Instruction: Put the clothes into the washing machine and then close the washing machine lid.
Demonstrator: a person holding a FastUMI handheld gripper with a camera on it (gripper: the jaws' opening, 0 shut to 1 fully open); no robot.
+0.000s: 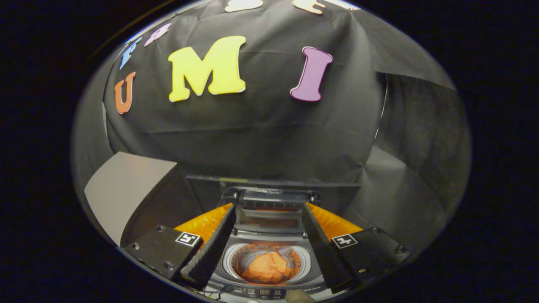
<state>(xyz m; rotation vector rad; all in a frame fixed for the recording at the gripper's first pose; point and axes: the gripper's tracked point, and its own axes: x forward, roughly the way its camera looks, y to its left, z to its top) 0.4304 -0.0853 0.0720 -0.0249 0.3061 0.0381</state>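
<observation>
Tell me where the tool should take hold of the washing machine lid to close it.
Probably at the lid's top free edge, coming from above and in front. It stands raised and folded behind the drum opening, hinged at the back, so that edge swings forward. The orange clothes lie in the drum. The tool is open, holding nothing, its fingers either side of the opening.

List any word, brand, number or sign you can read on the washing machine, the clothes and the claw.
Grey control panel of the small top-loading washing machine: rows of small print, too blurred to read.
Square black-and-white markers on the claw's body: coded patterns, no words.
Crumpled orange cloth in the drum: no text seen.
The claw is open, with the drum between its fingers.
</observation>
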